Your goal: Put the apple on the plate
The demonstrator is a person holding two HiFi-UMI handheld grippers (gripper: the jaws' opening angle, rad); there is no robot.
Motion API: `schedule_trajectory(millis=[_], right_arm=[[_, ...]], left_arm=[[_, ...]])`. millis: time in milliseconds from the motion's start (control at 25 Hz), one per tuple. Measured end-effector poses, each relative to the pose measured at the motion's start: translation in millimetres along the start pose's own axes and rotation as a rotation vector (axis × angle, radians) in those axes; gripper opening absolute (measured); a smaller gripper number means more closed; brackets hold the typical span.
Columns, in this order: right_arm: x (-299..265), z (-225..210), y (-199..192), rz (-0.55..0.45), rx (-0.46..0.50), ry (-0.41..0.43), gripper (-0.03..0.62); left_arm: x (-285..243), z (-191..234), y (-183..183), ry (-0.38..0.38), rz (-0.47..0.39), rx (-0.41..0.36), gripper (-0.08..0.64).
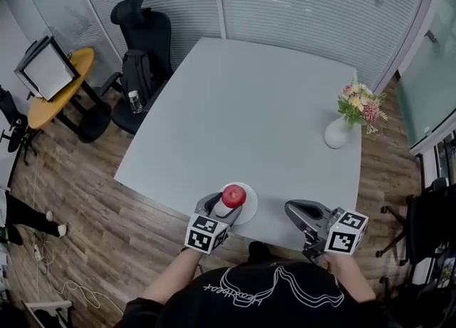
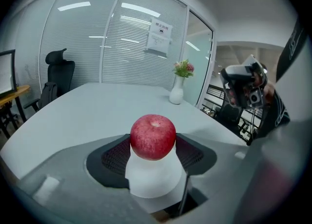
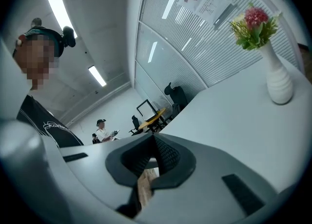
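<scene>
A red apple (image 2: 152,137) is clasped between the jaws of the left gripper (image 1: 222,209), just over a white plate (image 1: 253,206) at the near edge of a grey table (image 1: 249,105); whether it rests on the plate cannot be told. The right gripper (image 3: 155,156) is held well apart to the right; its jaws are pressed together on nothing.

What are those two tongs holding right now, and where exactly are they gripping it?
The left tongs hold the red apple by its two opposite sides, just over the white plate. The right tongs are closed on nothing.
</scene>
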State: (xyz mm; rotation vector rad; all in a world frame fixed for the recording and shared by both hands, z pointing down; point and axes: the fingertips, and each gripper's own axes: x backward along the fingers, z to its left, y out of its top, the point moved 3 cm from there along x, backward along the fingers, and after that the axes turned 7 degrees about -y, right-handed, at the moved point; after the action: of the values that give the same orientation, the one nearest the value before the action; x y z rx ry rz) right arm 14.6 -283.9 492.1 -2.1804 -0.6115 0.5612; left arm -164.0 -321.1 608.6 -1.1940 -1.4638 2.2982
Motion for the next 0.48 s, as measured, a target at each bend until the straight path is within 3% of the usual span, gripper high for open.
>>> schedule_trajectory(millis=[480], right_arm=[[-6,-10,1,0.030,-0.007,-0.023,0.009]], left_arm=[[-29,14,-39,-0.029,0.066,0.032,0.298]])
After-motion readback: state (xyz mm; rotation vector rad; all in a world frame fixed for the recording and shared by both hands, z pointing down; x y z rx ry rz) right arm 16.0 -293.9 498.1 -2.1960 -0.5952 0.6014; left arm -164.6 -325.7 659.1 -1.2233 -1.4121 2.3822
